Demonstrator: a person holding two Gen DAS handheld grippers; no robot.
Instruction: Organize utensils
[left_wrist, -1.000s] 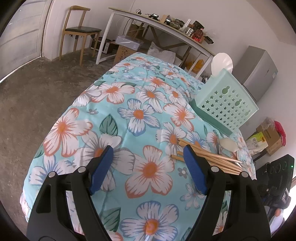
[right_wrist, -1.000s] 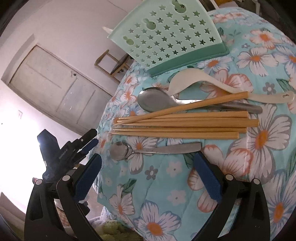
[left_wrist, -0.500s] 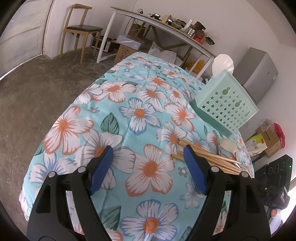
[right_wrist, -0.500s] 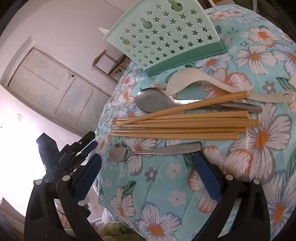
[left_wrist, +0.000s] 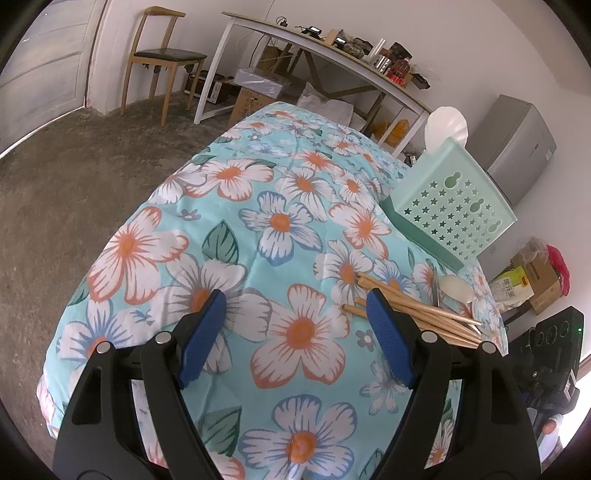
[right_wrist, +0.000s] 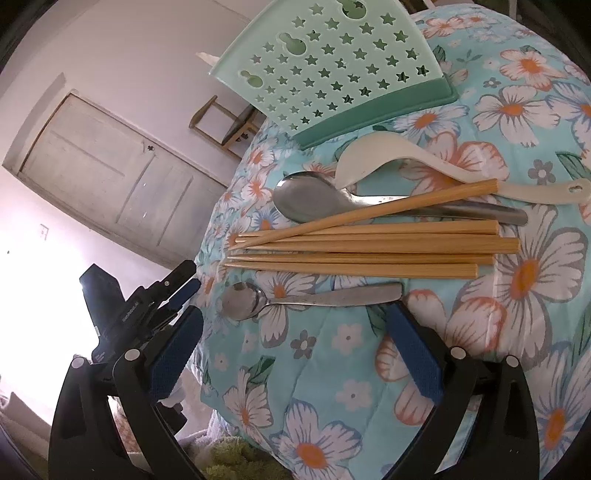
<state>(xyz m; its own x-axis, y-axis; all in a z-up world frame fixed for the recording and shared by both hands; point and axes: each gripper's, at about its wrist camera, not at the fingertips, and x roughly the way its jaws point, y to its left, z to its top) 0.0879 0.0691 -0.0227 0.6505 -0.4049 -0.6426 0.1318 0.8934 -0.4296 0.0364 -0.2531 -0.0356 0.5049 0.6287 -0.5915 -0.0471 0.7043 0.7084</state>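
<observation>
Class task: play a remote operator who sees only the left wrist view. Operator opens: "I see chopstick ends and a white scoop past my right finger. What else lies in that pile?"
Observer: A small metal spoon lies nearest the right gripper, apart from the chopsticks.
Operator: Any other metal pieces?
Observer: Yes, a large metal spoon lies beyond the chopsticks, with one chopstick crossing its handle.
Operator: And the white scoop?
Observer: It is a white rice paddle with a long handle, lying between the large spoon and the green holder.
Operator: Is the right gripper holding anything?
Observer: No, its fingers are open and empty.
</observation>
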